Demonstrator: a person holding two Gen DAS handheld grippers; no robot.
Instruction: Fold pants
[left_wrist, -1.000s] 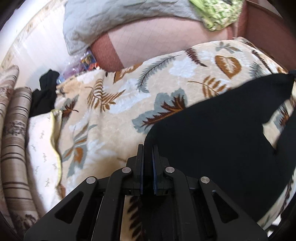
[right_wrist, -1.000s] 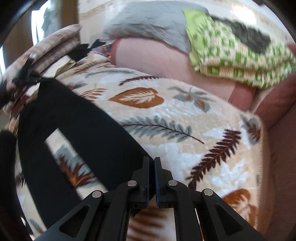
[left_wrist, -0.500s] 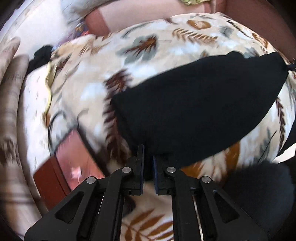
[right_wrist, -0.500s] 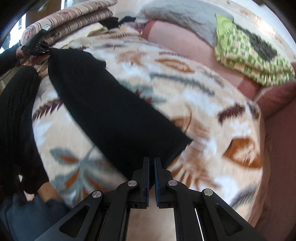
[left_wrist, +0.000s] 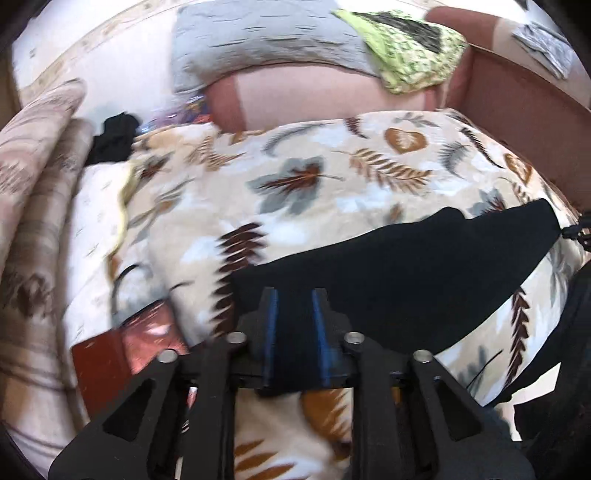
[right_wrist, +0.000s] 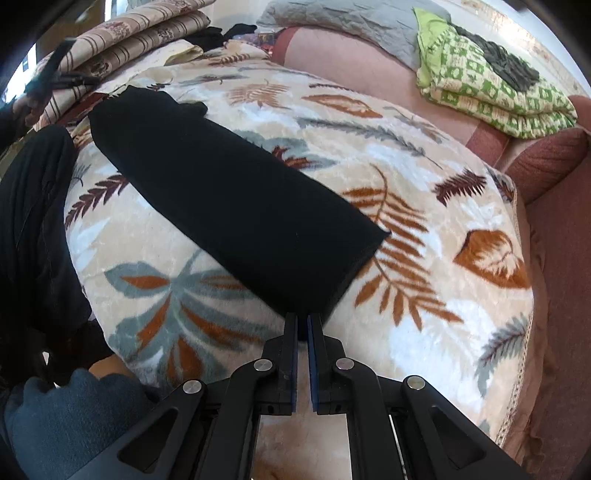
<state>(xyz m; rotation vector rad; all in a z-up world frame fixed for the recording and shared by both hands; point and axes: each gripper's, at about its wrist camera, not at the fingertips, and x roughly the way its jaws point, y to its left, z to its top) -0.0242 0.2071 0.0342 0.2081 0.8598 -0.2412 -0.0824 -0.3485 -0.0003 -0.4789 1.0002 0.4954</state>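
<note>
The black pants lie folded lengthwise as one long strip on the leaf-patterned blanket. In the left wrist view the pants run from my fingers to the right edge. My left gripper is open, its jaws parted with the pants' near end lying between them. My right gripper is shut on the pants' other end, pinching the hem corner. The left gripper also shows far off in the right wrist view, clear of the cloth.
A grey quilt and a green patterned cloth lie on the pink sofa back. Striped cushions are stacked at the left. A small black garment lies behind the blanket. A reddish-brown book sits at the blanket's left edge.
Both grippers pulled the pants toward the front and laid them flat as one strip. My left gripper has opened and let go of its end. My right gripper stays shut.
</note>
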